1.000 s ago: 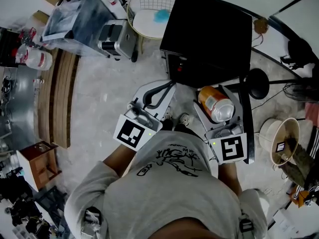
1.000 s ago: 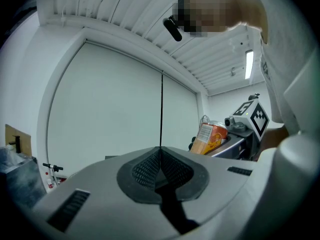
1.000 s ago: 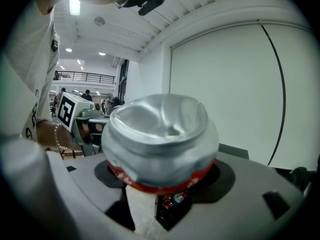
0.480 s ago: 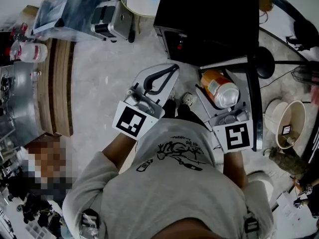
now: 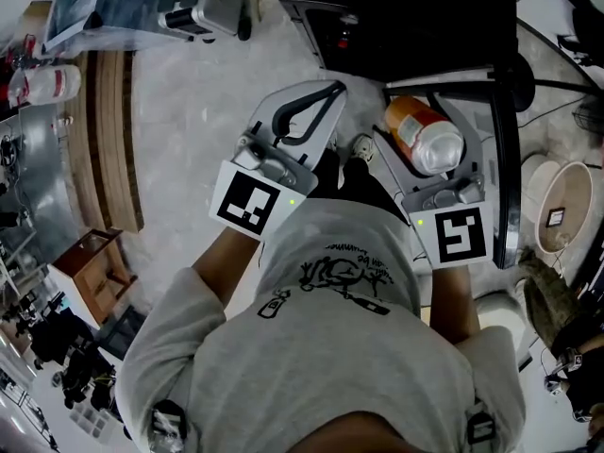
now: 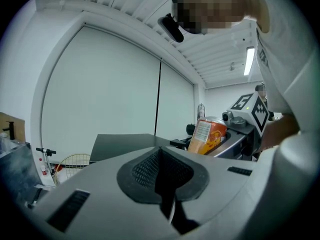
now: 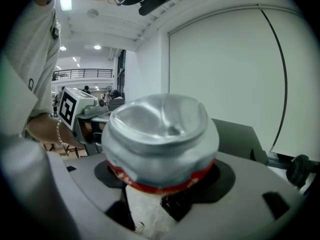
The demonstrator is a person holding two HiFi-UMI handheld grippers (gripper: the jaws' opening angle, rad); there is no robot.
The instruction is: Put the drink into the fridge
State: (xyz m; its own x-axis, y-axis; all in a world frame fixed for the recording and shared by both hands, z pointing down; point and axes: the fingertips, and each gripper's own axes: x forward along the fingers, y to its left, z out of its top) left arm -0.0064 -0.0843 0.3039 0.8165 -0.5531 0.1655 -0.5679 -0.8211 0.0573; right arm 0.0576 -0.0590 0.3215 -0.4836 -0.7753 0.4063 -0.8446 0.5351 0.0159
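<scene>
One can clamped in right gripper; left gripper pinched together, empty; fridge just ahead.

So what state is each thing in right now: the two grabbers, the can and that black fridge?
Left gripper: shut, nothing between its jaws.
Right gripper: shut on the drink can.
Drink can: gripped, tipped on its side, not upright.
Fridge: seen from above; whether its door is open cannot be told.
</scene>
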